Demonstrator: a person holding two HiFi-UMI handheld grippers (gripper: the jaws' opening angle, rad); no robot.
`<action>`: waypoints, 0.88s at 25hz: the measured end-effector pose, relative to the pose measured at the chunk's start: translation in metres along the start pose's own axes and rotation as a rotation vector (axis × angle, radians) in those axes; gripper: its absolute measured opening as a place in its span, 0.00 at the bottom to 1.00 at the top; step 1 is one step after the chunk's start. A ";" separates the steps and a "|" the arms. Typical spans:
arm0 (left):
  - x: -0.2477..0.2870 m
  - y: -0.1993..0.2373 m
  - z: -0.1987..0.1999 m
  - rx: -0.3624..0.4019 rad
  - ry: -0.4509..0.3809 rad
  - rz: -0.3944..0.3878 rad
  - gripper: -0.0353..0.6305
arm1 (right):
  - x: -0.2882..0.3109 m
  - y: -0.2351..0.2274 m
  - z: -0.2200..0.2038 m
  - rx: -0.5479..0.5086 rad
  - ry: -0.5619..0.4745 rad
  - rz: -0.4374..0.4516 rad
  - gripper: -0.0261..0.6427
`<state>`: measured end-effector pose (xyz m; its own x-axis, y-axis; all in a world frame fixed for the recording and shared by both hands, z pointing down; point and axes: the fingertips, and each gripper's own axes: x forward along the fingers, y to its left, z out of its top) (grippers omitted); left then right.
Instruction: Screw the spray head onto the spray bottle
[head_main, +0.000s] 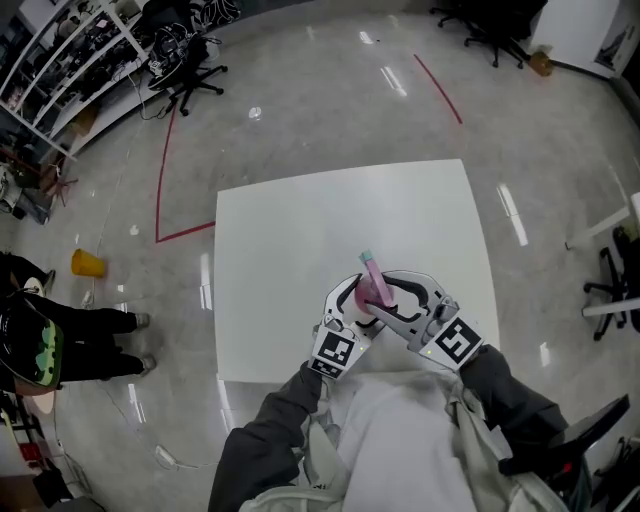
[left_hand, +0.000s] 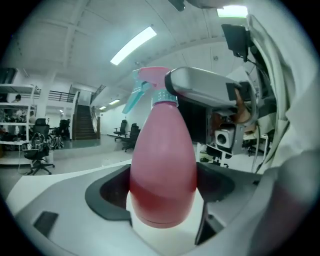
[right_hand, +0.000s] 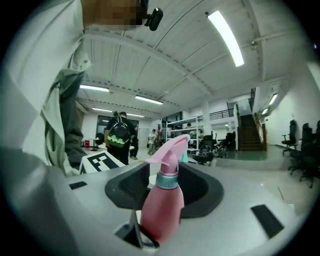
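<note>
Left gripper (left_hand: 162, 192) fingers clamp pink plastic spray bottle (left_hand: 162, 165) over white table (head_main: 300, 230). Right gripper (right_hand: 167, 185) fingers parted loosely around its pink, teal-collared spray head (right_hand: 172, 150).

The head camera looks steeply down on the white table (head_main: 300, 230), the left gripper (head_main: 350, 305) and right gripper (head_main: 400, 292) low at frame centre. The left gripper view sits right against the pink spray bottle (left_hand: 162, 170), which fills mid-frame, and faces across the hall. The right gripper view faces the same bottle from the opposite side, slightly farther back. All three views share the bottle.
</note>
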<state>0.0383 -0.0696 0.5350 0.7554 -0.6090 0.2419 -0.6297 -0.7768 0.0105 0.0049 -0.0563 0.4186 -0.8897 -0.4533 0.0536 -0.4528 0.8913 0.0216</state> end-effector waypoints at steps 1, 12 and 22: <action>0.000 -0.003 0.005 -0.007 0.002 -0.017 0.67 | -0.002 -0.001 0.007 -0.011 -0.004 0.023 0.27; -0.008 0.015 0.000 -0.020 0.015 0.222 0.67 | 0.003 -0.036 0.004 0.107 0.039 -0.435 0.21; -0.039 0.072 0.014 0.016 -0.063 0.180 0.66 | 0.042 -0.003 0.010 -0.094 -0.077 -0.133 0.26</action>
<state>-0.0338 -0.1037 0.5131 0.6411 -0.7467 0.1773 -0.7530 -0.6566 -0.0428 -0.0319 -0.0783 0.4108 -0.8257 -0.5632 -0.0328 -0.5628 0.8183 0.1170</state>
